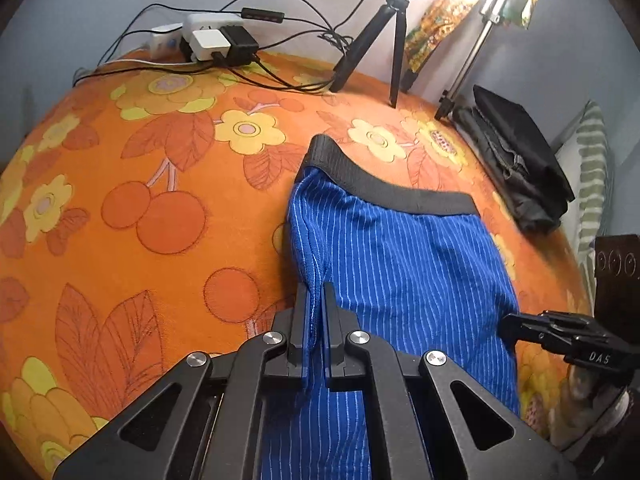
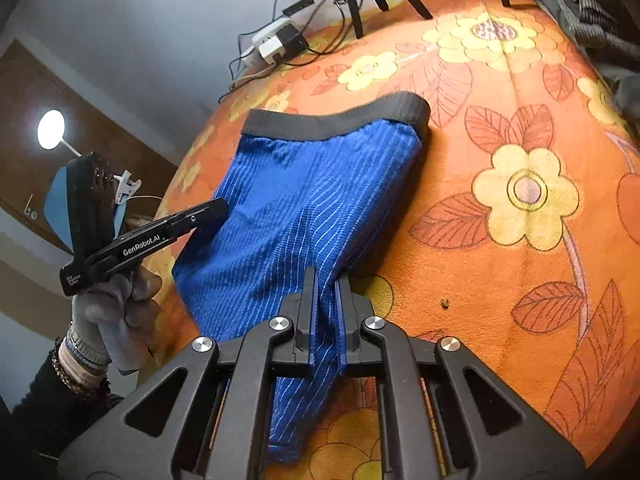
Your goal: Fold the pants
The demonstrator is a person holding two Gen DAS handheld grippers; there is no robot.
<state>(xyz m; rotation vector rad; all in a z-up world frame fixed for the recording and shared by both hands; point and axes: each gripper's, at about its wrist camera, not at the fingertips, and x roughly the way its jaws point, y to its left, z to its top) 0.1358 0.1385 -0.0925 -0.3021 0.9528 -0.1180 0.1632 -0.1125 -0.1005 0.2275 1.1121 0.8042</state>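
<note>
The blue striped pants (image 1: pixel 400 264) lie on the orange flowered bed cover (image 1: pixel 120 208), black waistband (image 1: pixel 384 184) at the far end toward twelve o'clock and the leg end toward six, nearest both cameras. Each tool pinches one side of the cloth. The left tool (image 1: pixel 316 320) is closed on a raised fold along the pants' nine o'clock edge, the fabric standing up between its fingers. The right tool (image 2: pixel 325 304) is clamped on the three o'clock edge in its own view, with a strip of leg trailing down past it. Holding both side edges at once likely keeps the cloth taut and even, so the leg end can be carried toward the waistband without bunching. The plug strip (image 1: pixel 208 38) and tripod (image 1: pixel 384 40) sit well apart at the far edge, clear of the fold.
</note>
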